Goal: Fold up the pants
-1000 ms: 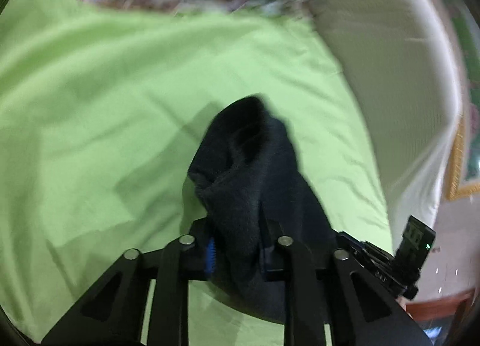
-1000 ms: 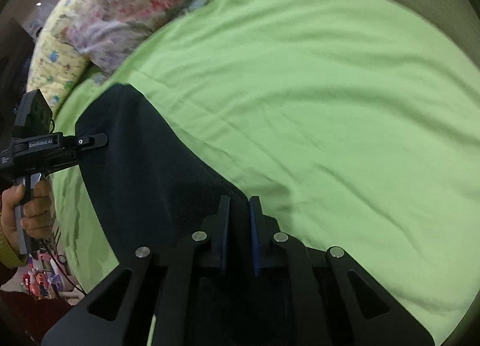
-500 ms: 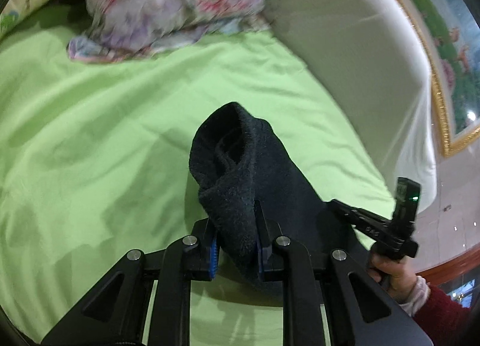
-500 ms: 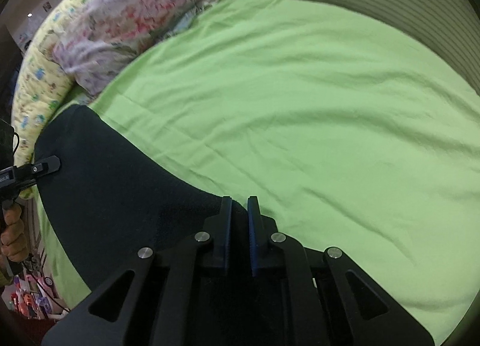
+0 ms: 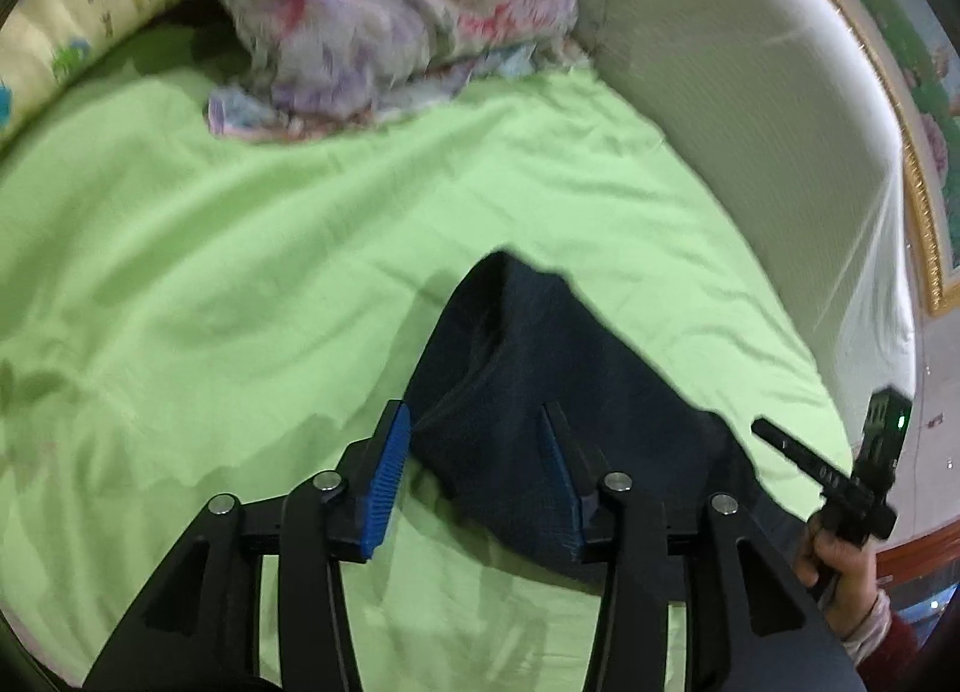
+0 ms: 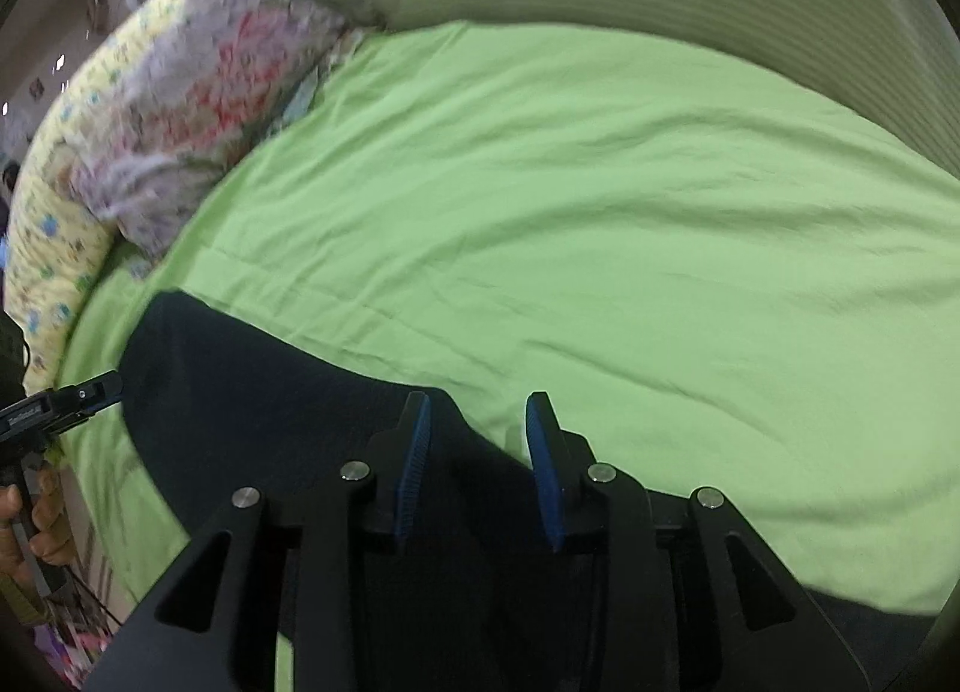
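The dark navy pants (image 5: 540, 368) lie folded on the green bedsheet (image 5: 240, 284). My left gripper (image 5: 474, 422) is open, its blue-padded fingers apart on either side of the pants' near edge. In the right wrist view the pants (image 6: 252, 386) spread flat to the left. My right gripper (image 6: 477, 410) is open over the pants' edge, holding nothing. The right gripper also shows at the right of the left wrist view (image 5: 840, 482), and the left gripper shows at the left edge of the right wrist view (image 6: 66, 398).
A floral pillow (image 5: 390, 2) and a yellow patterned bolster (image 6: 54, 200) lie at the head of the bed. A pale padded headboard (image 5: 750, 110) curves along the bed's far side. A gold-framed picture (image 5: 924, 164) hangs beyond it.
Both grippers were shut on the pants and have opened, letting the fabric drop flat on the sheet. Both have lifted back a little.
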Action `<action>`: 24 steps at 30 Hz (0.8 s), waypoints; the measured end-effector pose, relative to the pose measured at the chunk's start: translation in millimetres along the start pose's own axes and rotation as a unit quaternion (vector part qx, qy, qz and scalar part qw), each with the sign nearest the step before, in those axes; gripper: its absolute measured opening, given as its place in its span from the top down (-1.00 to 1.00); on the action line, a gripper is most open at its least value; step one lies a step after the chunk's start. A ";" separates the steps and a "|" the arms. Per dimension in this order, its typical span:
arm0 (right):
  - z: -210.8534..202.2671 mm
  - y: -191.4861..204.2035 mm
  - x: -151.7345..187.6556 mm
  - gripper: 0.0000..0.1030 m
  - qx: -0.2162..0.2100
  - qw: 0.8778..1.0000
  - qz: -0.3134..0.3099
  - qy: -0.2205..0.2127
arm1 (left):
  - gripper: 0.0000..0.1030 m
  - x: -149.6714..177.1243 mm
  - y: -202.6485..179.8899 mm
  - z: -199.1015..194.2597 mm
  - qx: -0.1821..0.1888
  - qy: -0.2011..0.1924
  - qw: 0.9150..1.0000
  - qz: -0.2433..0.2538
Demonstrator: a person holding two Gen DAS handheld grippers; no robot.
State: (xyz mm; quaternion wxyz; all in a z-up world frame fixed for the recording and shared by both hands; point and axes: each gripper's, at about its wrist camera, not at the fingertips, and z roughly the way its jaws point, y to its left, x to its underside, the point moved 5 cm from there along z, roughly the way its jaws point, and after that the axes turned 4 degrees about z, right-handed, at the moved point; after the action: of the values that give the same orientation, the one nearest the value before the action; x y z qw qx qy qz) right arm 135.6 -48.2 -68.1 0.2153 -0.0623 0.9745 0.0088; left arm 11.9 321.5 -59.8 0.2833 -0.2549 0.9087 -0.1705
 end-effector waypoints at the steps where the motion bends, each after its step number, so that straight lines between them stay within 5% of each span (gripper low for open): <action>1: -8.8 -4.5 2.5 0.33 -0.001 1.000 0.008 -0.006 | 0.03 -2.4 -3.6 -2.9 0.002 -0.003 1.000 0.003; 7: -46.4 -26.2 27.2 0.30 0.000 0.998 0.058 -0.024 | -0.11 -15.5 -54.9 -11.0 0.019 -0.014 0.998 0.053; 13: -79.0 -62.6 68.4 0.24 0.017 0.992 0.119 -0.036 | -0.16 -8.0 -118.9 11.0 0.060 0.019 0.993 0.104; 24: -137.2 -146.8 153.9 0.23 0.078 0.957 0.272 -0.066 | -0.17 42.5 -220.6 60.0 0.101 0.107 0.967 0.209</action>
State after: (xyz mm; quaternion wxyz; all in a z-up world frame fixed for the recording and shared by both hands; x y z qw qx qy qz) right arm -41.9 -218.0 -6.9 0.2724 0.2228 0.9360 -0.0054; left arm 98.8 108.7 -24.7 0.2376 -0.0094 0.9449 -0.2251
